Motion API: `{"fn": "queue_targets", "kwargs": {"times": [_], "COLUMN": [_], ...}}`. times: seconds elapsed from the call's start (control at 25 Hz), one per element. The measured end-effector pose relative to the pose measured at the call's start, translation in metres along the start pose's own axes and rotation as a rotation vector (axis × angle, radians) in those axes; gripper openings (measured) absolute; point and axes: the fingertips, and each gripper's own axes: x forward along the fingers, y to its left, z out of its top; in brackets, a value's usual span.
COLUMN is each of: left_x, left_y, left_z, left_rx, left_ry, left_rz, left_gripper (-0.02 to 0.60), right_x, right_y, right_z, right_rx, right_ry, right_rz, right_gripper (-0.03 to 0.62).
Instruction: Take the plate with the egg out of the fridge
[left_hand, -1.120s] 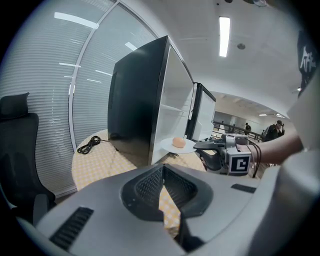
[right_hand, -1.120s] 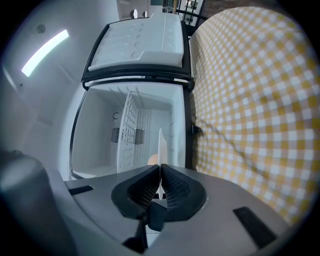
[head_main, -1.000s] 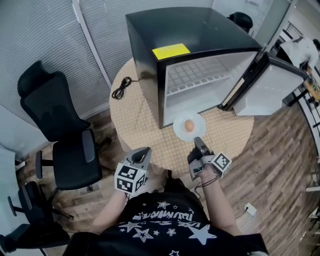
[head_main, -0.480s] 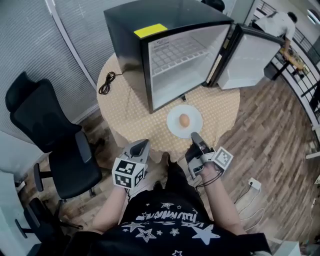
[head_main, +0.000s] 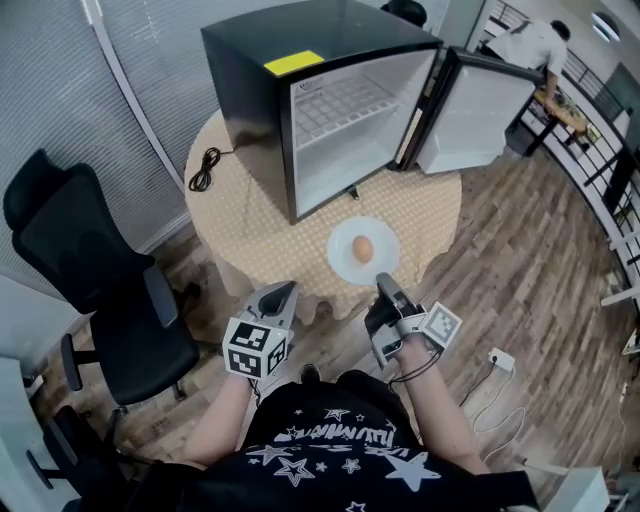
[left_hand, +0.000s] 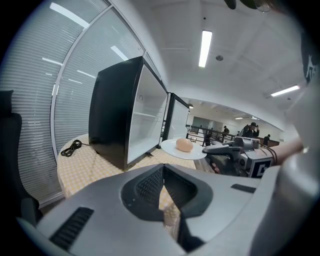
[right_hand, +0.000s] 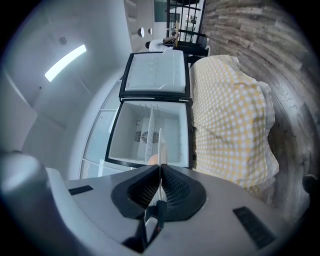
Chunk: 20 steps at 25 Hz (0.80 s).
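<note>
A white plate carrying a brown egg hangs level over the near edge of the round table, outside the open fridge. My right gripper is shut on the plate's near rim. In the right gripper view the plate shows edge-on between the pads of the right gripper, the egg just behind. My left gripper hovers to the left of the plate, shut and holding nothing. The left gripper view shows the left gripper, the plate, the egg and the right gripper.
The fridge door stands swung out to the right; its white shelves are bare. A black cable lies on the checked tablecloth at the left. A black office chair stands left of the table. People are at the far right.
The plate with the egg has come away from the fridge mouth toward me, held by the right gripper. Both grippers have drawn back from the table.
</note>
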Motion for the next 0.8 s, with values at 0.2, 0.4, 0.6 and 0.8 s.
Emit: {"fn": "queue_targets", "kwargs": {"times": [0.2,0.4,0.6,0.8], "left_x": [-0.003,-0.005,-0.009,-0.013], "left_y": [-0.005,-0.014,-0.035,-0.055], "left_z": [0.002,0.001,0.002,0.000], "left_rx": [0.002,0.002,-0.002,0.003], "left_ry": [-0.013,-0.011,-0.019,-0.021], "left_rz": [0.020,0.043,0.065,0.076], "left_gripper": [0.008,0.008,0.008,0.008], "right_x": [0.003,0.001,-0.017,-0.035], "right_y": [0.004,0.006,0.008,0.015], "right_z": [-0.003,-0.006,-0.005,-0.003], "right_rx": [0.001,0.018,0.028,0.022], "right_ry": [0.025,0.051,0.079,0.099], "right_rz": [0.015,0.037,0.040,0.062], "right_gripper": [0.034,0.034,0.034,0.034]}}
